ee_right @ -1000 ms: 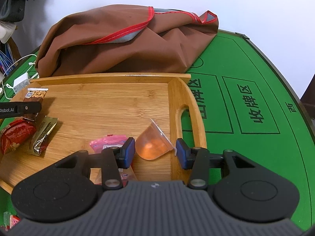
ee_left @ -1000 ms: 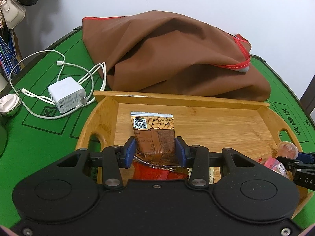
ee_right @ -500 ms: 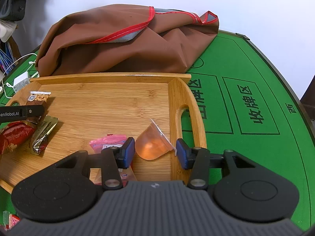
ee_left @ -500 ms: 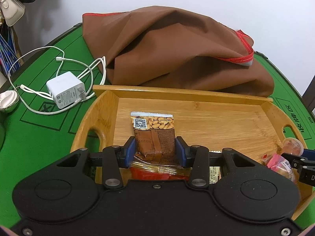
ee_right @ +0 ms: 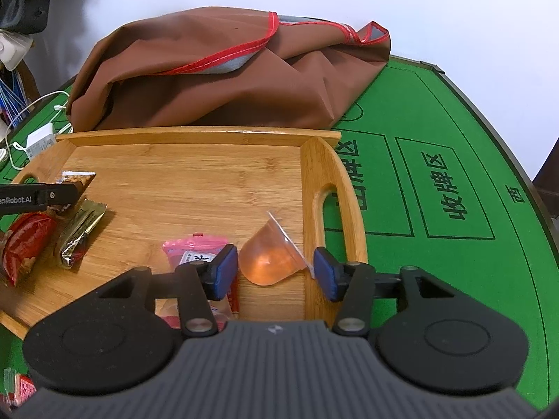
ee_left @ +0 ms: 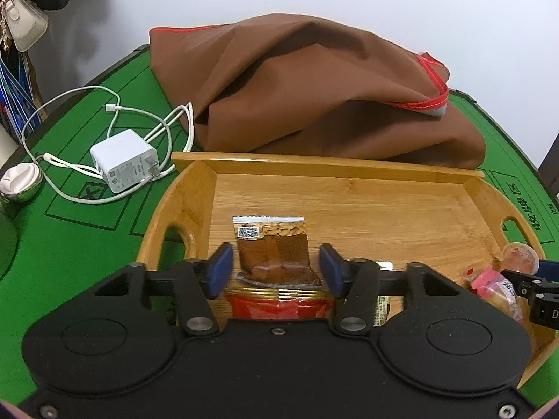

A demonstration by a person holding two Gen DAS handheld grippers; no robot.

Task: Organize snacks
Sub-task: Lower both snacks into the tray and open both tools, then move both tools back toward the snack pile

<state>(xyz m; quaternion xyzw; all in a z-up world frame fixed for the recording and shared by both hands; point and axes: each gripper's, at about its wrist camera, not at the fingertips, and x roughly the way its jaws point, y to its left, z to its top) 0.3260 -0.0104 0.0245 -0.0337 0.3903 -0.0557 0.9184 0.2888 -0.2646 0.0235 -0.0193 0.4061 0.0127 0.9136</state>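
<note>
Green felt bench [ee_right: 436, 279], white wall behind. Bamboo tray [ee_left: 349, 206] holds almond cake packet [ee_left: 272, 248] between spread left gripper [ee_left: 276, 270] fingers; jelly cup [ee_right: 269, 258] between spread right gripper [ee_right: 276, 270] fingers. Brown cloth bag [ee_left: 314, 87] beyond tray.

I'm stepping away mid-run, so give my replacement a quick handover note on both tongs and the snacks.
Left tongs: open, straddling the brown cake packet lying in the bamboo tray.
Right tongs: open around the orange jelly cup by the tray's right wall.
Also in the tray: red packet, gold bar, pink packet.
Done: these snacks are in the tray.
Left: nothing gripped; tidy the arrangement.
</note>
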